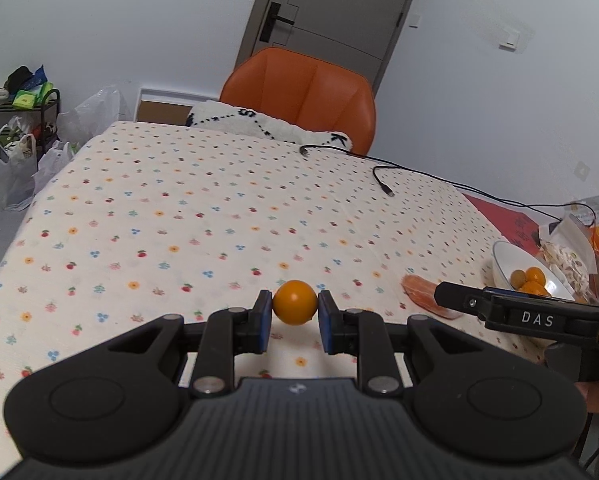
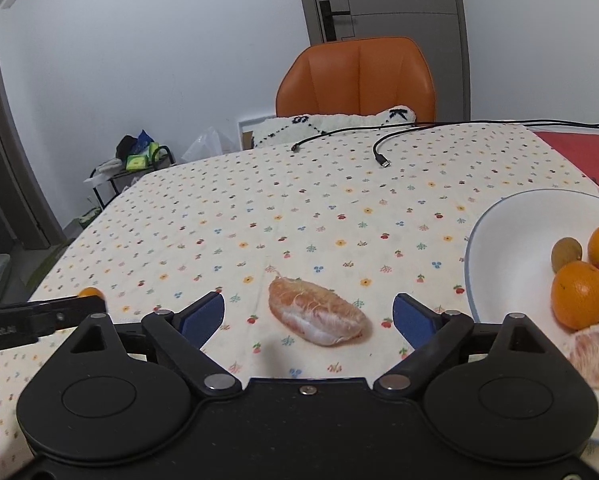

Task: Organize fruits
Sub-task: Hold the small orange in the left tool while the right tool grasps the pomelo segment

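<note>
A small orange [image 1: 294,302] sits between the blue pads [image 1: 264,322] of my left gripper [image 1: 295,304], which touch it on both sides just above the flowered tablecloth. In the right wrist view the same orange [image 2: 90,292] peeks out behind the left gripper's finger. My right gripper [image 2: 308,301] is wide open, with a peeled pomelo segment [image 2: 317,312] lying on the cloth between its fingertips, untouched. The white bowl [image 2: 475,248] at the right holds oranges [image 2: 579,294], a kiwi [image 2: 566,253], red fruit and another pomelo piece. The left wrist view also shows the bowl [image 1: 499,258] and the pomelo segment [image 1: 419,290].
Two black cables [image 2: 381,160] lie on the far part of the table. An orange chair [image 2: 355,76] with a white cushion stands behind it. Snack bags [image 1: 571,252] and a red mat [image 2: 579,152] are at the right edge. Shelf and plastic bags [image 1: 15,168] stand on the floor at left.
</note>
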`<state>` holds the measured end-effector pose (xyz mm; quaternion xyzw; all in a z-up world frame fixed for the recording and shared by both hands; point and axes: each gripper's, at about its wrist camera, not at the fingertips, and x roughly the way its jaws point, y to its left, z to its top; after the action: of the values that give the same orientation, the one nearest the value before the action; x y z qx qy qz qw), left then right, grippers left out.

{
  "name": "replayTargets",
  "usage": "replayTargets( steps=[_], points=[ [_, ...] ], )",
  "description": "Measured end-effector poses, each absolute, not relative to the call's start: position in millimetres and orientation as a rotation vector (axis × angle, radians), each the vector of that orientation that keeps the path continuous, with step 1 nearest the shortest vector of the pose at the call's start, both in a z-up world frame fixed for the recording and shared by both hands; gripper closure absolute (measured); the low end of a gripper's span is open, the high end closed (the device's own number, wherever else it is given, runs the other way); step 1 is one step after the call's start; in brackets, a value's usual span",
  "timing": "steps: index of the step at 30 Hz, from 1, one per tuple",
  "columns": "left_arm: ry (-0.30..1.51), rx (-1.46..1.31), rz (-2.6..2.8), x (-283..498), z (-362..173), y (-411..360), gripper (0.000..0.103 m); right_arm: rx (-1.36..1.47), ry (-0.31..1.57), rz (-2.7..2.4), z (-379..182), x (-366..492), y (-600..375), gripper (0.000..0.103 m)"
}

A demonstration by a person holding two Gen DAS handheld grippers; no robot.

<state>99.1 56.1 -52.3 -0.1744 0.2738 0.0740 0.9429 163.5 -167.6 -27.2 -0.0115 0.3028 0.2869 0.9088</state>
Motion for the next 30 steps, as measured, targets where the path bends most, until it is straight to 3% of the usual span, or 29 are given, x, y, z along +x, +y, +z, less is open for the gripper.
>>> replayTargets(
  steps=[10,12,18,30],
  points=[
    [0.56,-0.362,0.156,100.3,-52.7,60.0,0.08,-0.099,0.617,0.593,-32.8,165.8,-157.9,0.018],
    [0.561,-0.363,0.156,100.6,-53.1,59.8,0.08,-0.072,0.643,0.645,-31.6,163.6,-159.2,0.032],
    [0.568,-0.36,0.15,102.0,-54.9,57.6,0.08,-0.056,0.652,0.696,-28.0,152.5,-161.6,0.044],
    [0.562,-0.366,0.16,100.5,-54.6,61.2,0.08,-0.031,0.667,0.646,-32.6,167.7,-163.3,0.038]
  ],
)
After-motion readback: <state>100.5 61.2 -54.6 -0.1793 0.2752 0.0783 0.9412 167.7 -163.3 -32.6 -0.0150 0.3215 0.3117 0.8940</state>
